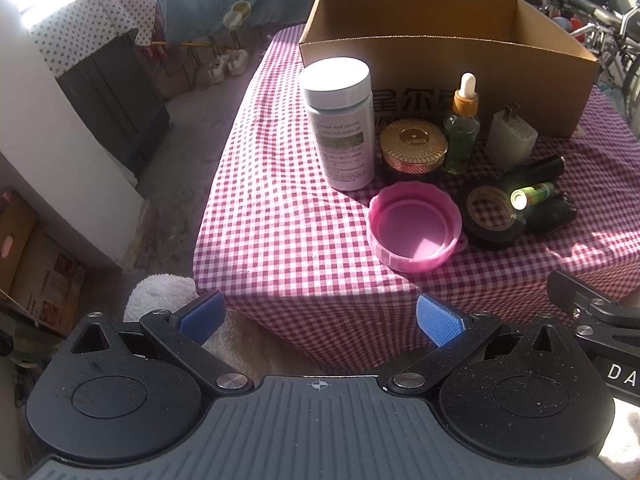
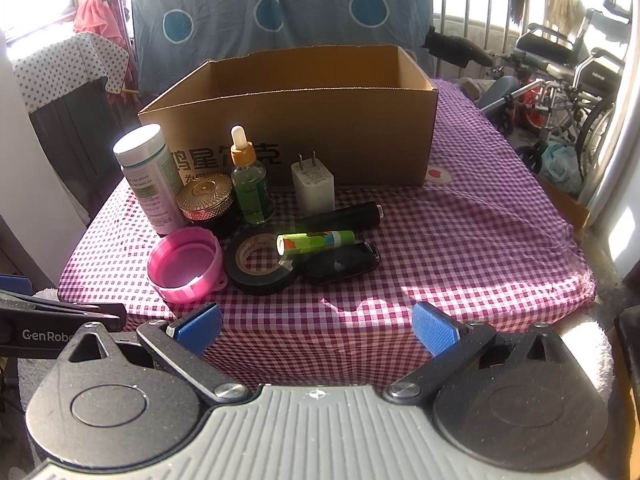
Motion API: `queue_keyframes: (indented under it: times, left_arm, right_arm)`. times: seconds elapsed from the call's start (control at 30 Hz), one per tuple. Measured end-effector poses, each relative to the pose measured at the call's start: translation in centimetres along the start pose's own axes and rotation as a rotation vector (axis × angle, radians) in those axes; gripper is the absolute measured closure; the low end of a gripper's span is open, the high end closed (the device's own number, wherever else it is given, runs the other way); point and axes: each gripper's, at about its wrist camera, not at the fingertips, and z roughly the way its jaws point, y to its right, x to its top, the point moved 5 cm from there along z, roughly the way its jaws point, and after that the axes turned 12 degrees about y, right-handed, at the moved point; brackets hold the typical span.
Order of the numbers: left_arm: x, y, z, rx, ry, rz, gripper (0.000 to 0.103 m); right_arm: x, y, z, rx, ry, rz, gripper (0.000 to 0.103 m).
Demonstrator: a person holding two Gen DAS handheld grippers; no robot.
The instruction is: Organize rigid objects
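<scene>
Both grippers idle at the near edge of the table (image 2: 460,248), off the checked cloth, holding nothing. Left gripper (image 1: 320,320): jaws spread wide, blue pads (image 1: 202,314) empty. Right gripper (image 2: 316,328): same, jaws wide apart, nothing between the pads (image 2: 434,332).

Landmark: open cardboard box (image 2: 320,128), upright at the far side of the table; what shows of its inside is bare cardboard, its floor is out of sight.

All task items sit clustered in front of the box's near wall, toward its left half:
- White-capped bottle (image 2: 146,176), upright, at the box's front-left corner, just off the wall.
- Gold-lidded jar (image 2: 206,198), right of that bottle, close to it; contact unclear.
- Green dropper bottle (image 2: 250,178), upright, right of the jar, near the box's printed wall.
- White plug adapter (image 2: 313,186), prongs up, right of the dropper, close to the box wall.
- Black cylinder (image 2: 344,216), lying down, in front of the adapter.
- Pink lid (image 2: 186,264), open side up, nearest row, left end, in front of the jar.
- Black tape roll (image 2: 260,266), lying flat, just beside the pink lid on its right.
- Green tube (image 2: 316,242), lying down, one end resting on the tape roll's rim.
- Black key fob (image 2: 340,266), flat, touching the tape roll's right side, under the tube.

Right of the cluster the cloth in front of the box is bare, with a sunlit patch at the near edge.
</scene>
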Motion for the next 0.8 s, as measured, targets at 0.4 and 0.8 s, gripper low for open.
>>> queue_keyframes:
  times: [0.4,0.8]
  left_arm:
    - [1.6,0.3,0.5,-0.042,0.036,0.039,0.001]
    - [3.5,5.0,-1.1,-0.428,0.194,0.105,0.001]
  right_arm:
    - [1.3,0.5,0.4,-0.009,0.048,-0.004,0.0]
    - [1.5,7.7,-1.6,-0.039,0.152,0.179,0.0]
